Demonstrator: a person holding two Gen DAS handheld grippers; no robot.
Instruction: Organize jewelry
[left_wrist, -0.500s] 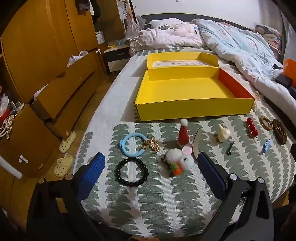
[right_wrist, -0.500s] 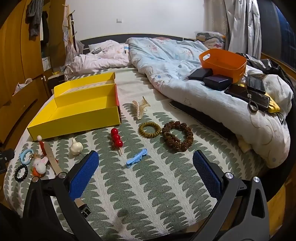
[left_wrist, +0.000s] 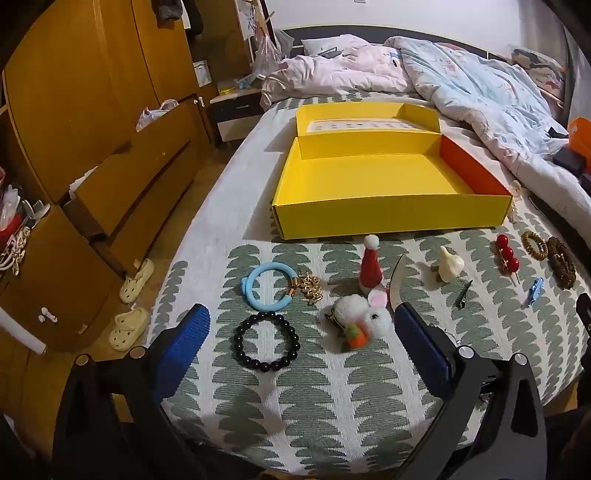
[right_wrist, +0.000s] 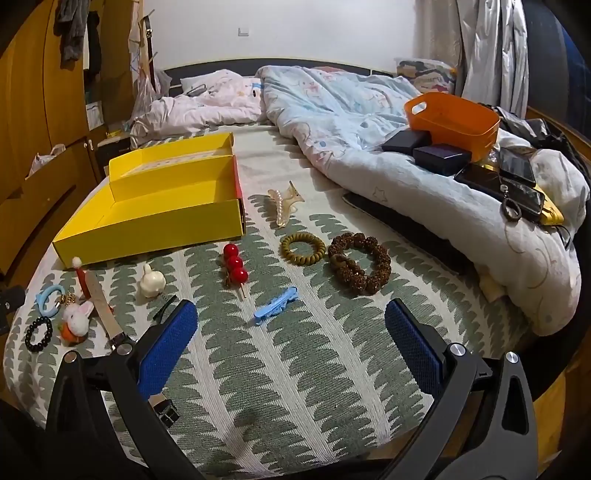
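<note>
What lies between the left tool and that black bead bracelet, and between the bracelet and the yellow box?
Nothing visible lies between the open left tool and the black bead bracelet. Between the bracelet and the yellow box, the blue ring with gold chain lies on the bedspread, so a lift over it seems wise.

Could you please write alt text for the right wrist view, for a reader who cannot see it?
The open, empty right gripper hovers over a green-patterned bedspread strewn with accessories: a blue hair clip, red bead pin, olive coil hair tie and brown bead bracelet. An empty yellow box sits behind on the left; a rumpled duvet lies right.
</note>
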